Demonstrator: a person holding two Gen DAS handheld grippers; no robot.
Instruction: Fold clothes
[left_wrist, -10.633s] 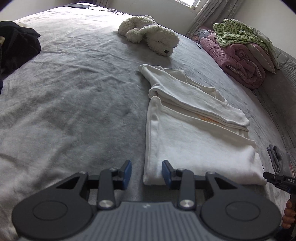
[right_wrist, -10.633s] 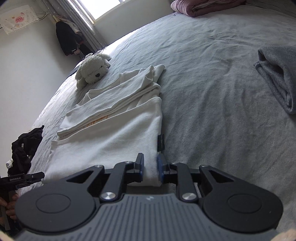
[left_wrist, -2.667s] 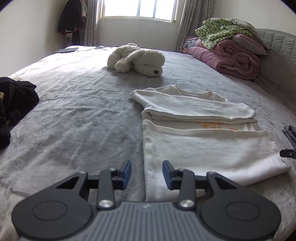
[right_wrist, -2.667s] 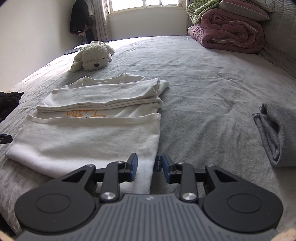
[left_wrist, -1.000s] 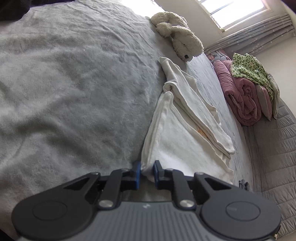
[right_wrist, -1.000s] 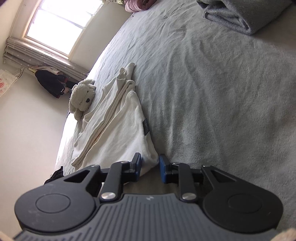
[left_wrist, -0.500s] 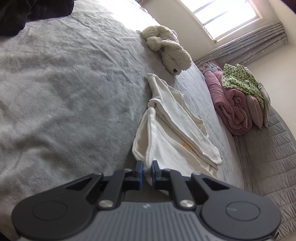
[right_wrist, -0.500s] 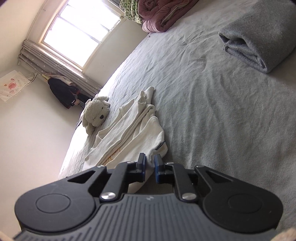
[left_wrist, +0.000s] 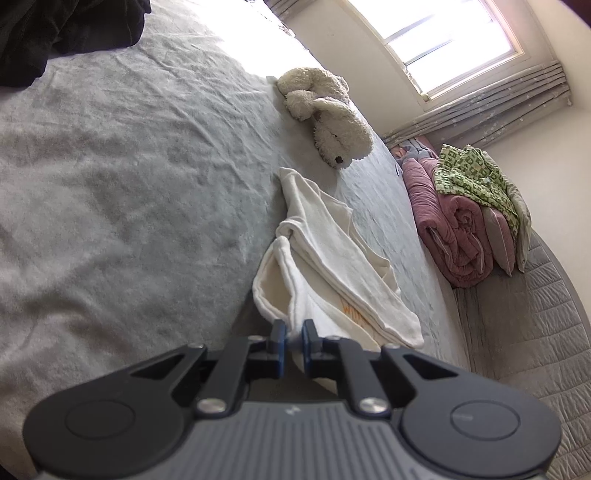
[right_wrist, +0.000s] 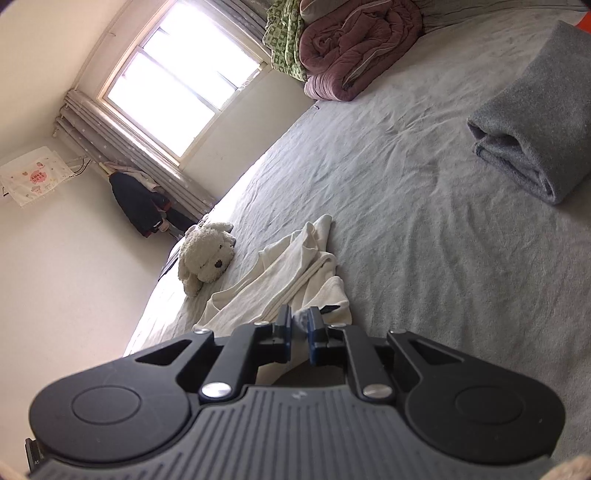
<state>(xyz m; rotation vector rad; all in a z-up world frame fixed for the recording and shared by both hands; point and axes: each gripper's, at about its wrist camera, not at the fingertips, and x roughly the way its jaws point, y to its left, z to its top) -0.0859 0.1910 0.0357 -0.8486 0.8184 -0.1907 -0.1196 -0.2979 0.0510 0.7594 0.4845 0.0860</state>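
Both grippers pinched the near hem of the cream garment, lifted for the next fold.

The left gripper (left_wrist: 293, 341) had its jaws nearly together on a bunched corner of the cream garment (left_wrist: 332, 254), low in the centre of its frame; the right gripper (right_wrist: 299, 326) was clamped the same way on the opposite corner, likely so the hem could be carried evenly over the part lying flat. The garment ran from the jaws toward the upper middle, on the grey bedspread (left_wrist: 129, 177), its sleeves already folded in, an orange print peeping out, the raised edge sagging in soft loops. A folded grey cloth (right_wrist: 532, 122) sat well apart at upper right.
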